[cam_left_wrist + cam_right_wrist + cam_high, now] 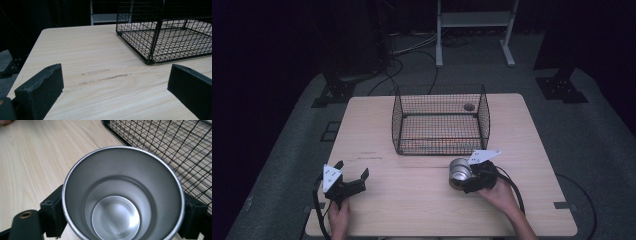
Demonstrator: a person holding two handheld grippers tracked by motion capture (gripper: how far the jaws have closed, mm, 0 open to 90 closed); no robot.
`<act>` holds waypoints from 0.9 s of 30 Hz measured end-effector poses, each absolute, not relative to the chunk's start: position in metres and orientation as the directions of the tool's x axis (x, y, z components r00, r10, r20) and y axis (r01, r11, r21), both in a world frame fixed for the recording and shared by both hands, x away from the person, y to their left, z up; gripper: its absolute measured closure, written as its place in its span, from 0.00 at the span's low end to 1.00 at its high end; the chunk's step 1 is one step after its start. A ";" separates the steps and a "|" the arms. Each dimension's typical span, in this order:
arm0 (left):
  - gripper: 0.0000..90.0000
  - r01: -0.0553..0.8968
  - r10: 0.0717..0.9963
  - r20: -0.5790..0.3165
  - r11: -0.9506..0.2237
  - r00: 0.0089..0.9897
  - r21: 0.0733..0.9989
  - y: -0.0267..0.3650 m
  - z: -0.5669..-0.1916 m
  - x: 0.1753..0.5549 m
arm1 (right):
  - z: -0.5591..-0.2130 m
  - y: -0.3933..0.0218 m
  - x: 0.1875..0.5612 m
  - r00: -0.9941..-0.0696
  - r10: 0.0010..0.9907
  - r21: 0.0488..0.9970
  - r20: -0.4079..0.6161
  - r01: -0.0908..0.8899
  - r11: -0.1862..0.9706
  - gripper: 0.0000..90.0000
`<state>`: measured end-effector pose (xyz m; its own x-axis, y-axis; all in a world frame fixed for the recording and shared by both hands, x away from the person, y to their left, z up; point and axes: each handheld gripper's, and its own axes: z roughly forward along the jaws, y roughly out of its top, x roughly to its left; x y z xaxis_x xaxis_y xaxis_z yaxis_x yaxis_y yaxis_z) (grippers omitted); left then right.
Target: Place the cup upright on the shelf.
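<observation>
I see the wire basket [440, 119] standing toward the far edge of the bench [377, 125], roughly centred. Just in front of its near right corner, my right gripper [466, 178] pinches the steel cup [460, 171], a jaw pressed on each side of its wall. My left gripper [352, 176] rests near the bench's near left corner, jaws spread wide over bare wood.

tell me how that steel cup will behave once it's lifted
The steel cup looks rigid and thin-walled, so probably light. Its smooth, shiny wall may slip between the right gripper pads. It looks empty, so nothing should spill.
</observation>
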<state>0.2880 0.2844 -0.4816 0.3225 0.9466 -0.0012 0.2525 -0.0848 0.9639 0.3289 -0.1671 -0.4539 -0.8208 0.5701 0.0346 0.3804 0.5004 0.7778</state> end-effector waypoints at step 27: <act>0.00 0.253 0.947 0.000 -0.086 0.321 0.964 0.284 -0.482 0.288 | -0.401 -0.177 0.336 -0.859 0.504 0.803 0.091 0.362 0.474 0.17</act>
<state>0.2879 0.2844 -0.4815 0.3214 0.9470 -0.0004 0.2534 -0.0856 0.9636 0.3358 -0.1765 -0.4010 -0.8592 0.5035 0.0906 0.3623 0.4738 0.8027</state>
